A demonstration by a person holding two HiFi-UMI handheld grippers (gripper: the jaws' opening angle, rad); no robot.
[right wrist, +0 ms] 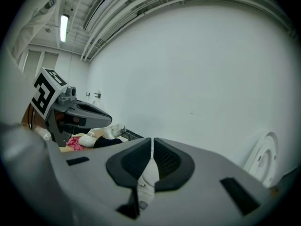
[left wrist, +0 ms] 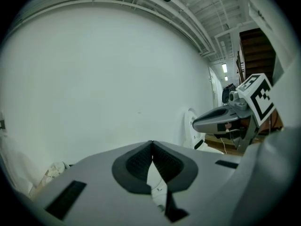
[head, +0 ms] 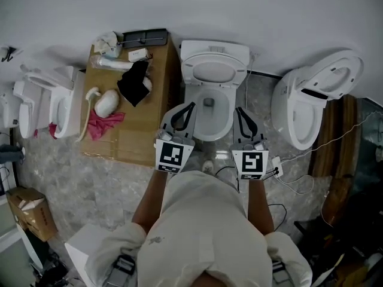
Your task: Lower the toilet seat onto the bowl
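In the head view the white toilet stands straight ahead against the wall. Its seat [head: 214, 72] is raised, leaning back against the lid and tank, and the bowl [head: 210, 135] lies open below. My left gripper [head: 187, 107] hovers by the bowl's left rim with its jaws shut and nothing in them. My right gripper [head: 240, 110] hovers by the right rim, its pads a narrow slit apart with nothing between them. The left gripper view shows the touching tips of the left gripper [left wrist: 151, 145] against bare wall. The right gripper [right wrist: 152, 142] faces the same wall.
A cardboard box [head: 128, 130] left of the toilet carries a black cloth [head: 134, 82], a pink cloth [head: 105, 121] and white items. A second toilet [head: 311, 100] stands at the right, a third [head: 48, 103] at the left. Cables [head: 290, 181] trail on the floor.
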